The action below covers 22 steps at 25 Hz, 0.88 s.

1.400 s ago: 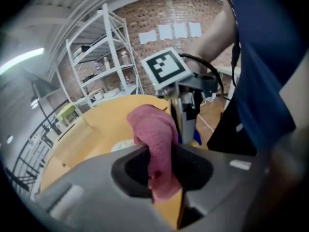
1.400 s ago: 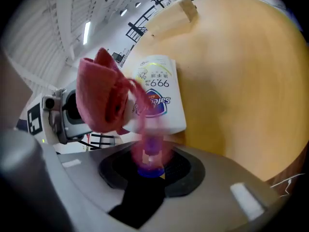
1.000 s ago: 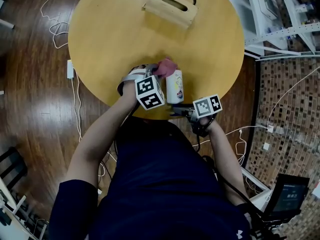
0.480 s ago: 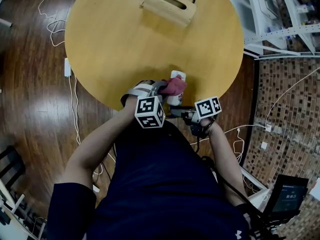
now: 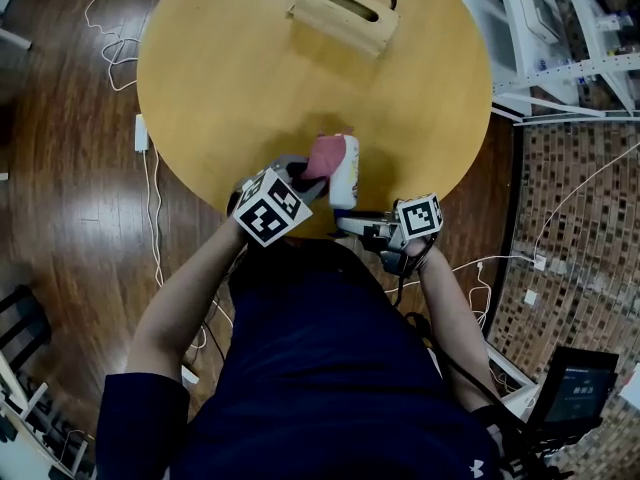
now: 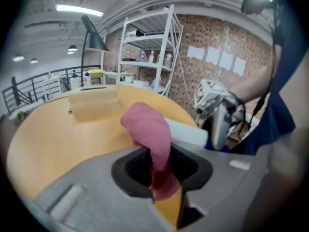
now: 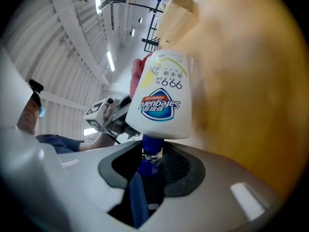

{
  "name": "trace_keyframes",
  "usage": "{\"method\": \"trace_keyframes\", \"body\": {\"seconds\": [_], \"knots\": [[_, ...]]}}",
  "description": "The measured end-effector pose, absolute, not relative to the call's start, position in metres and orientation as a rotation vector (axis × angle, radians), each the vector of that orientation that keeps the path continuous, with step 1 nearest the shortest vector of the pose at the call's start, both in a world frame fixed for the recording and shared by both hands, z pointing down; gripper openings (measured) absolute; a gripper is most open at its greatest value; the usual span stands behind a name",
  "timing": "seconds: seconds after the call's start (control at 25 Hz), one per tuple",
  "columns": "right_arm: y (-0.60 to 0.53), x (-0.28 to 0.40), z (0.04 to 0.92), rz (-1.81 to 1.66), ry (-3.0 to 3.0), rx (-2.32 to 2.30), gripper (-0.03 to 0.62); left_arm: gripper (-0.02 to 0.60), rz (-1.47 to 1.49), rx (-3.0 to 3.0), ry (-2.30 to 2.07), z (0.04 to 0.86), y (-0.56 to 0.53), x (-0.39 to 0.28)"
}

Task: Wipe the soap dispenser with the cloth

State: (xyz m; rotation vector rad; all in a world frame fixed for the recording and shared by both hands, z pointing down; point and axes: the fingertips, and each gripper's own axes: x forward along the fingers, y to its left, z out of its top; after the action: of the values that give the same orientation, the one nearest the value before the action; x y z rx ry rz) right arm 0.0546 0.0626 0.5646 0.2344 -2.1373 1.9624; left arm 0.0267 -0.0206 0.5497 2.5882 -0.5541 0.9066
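Pinching the cloth (image 6: 147,128), the left hand-held gripper (image 6: 157,172) held it against the soap dispenser (image 7: 164,98), whose pump (image 7: 149,150) the right hand-held gripper (image 7: 150,164) clamped.

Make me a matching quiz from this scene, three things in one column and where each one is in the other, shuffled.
1. cloth
2. soap dispenser
3. wooden box

A. gripped by its blue neck in the right gripper
B. on the far side of the table
C. pinched in the left gripper

Pairs: 1-C, 2-A, 3-B
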Motion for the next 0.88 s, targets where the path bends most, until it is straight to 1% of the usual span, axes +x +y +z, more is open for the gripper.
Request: {"method": "trace_keyframes", "body": {"seconds": [0.08,0.2,0.4,0.52,0.6,0.76,0.84,0.88], "knots": [[0.060,0.044,0.554,2.078,-2.158,0.169,0.133,0.095,0.811,2.650,-0.483,0.522,0.002,0.035],[0.060,0.039,0.544,2.157,-2.179,0.141,0.130,0.095,0.804,2.723,-0.459,0.506,0.013,0.041],[0.058,0.038,0.544,1.815,-2.210,0.199,0.132,0.095,0.913,2.763,-0.504,0.521,-0.019,0.039],[0.061,0.036,0.537,1.807,-2.214,0.161,0.132,0.095,0.890,2.748,-0.573,0.524,-0.046,0.041],[0.064,0.035,0.531,1.902,-2.207,0.112,0.132,0.095,0.919,2.694,-0.665,0.535,-0.067,0.035],[0.056,0.041,0.527,2.272,-2.098,0.132,0.132,0.095,0.998,2.609,-0.751,0.551,-0.077,0.014],[0.051,0.050,0.539,2.327,-2.012,0.234,0.132,0.095,1.101,2.653,-0.726,0.552,-0.064,0.006],[0.051,0.055,0.547,2.293,-1.976,0.290,0.132,0.095,1.178,2.681,-0.706,0.555,-0.056,0.002]]}}
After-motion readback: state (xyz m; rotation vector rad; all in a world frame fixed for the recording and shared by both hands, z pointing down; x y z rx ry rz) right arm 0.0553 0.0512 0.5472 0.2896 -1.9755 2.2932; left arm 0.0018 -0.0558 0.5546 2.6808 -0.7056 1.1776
